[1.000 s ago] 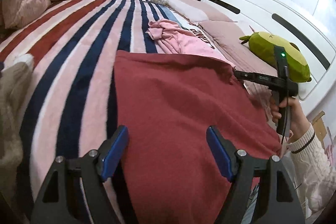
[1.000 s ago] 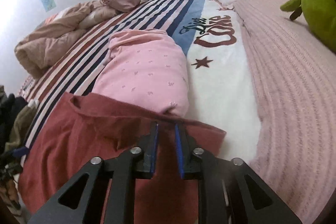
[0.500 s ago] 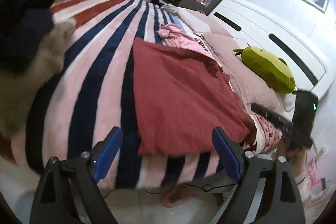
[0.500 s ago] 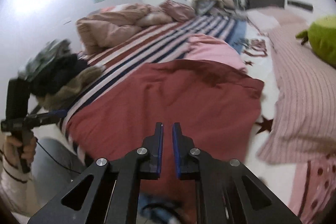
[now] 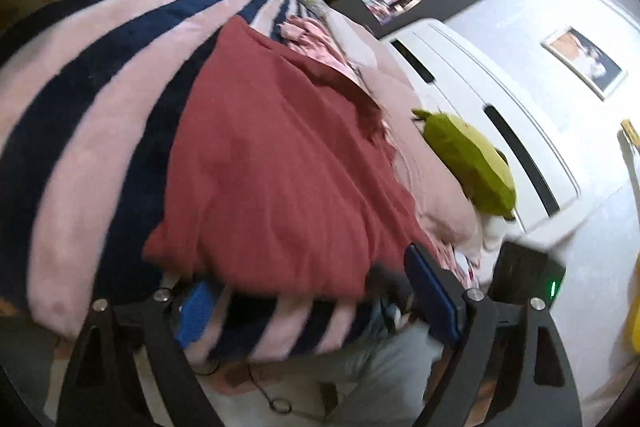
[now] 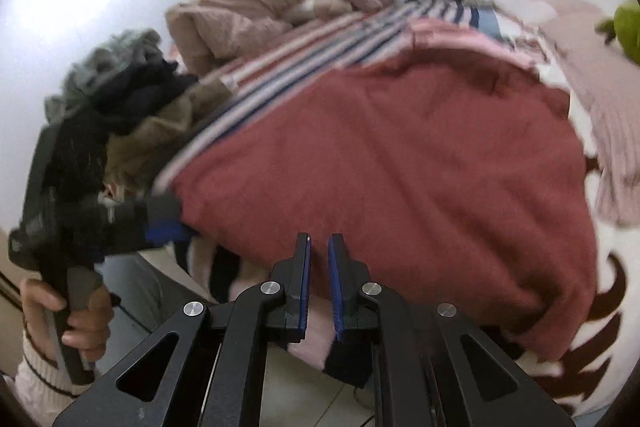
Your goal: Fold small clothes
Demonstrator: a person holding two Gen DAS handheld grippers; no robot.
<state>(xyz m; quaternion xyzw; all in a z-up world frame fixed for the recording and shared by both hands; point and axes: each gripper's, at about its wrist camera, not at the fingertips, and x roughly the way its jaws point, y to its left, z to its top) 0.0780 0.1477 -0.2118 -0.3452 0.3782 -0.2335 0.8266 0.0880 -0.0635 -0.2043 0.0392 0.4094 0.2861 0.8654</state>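
Note:
A dark red garment (image 5: 280,155) (image 6: 400,163) lies spread flat on the striped blanket (image 5: 100,67), its near hem at the bed's edge. My left gripper (image 5: 316,287) is open wide at that hem, which lies across the gap between its blue pads without being pinched. In the right wrist view the left gripper (image 6: 160,223) sits at the garment's near left corner, held by a hand (image 6: 84,323). My right gripper (image 6: 318,243) is shut just above the near hem, with nothing visible between its pads. A pink garment (image 6: 452,35) lies beyond the red one.
A green plush toy (image 5: 472,163) rests by the white headboard (image 5: 500,99). A heap of dark and beige clothes (image 6: 120,87) sits at the bed's left side. Rumpled bedding (image 6: 240,19) fills the far end. The floor (image 6: 312,387) lies below the near edge.
Both grippers drew back from over the bed to its near edge. The right jaws closed from a narrow gap. The left gripper rolled and its jaws widened a little.

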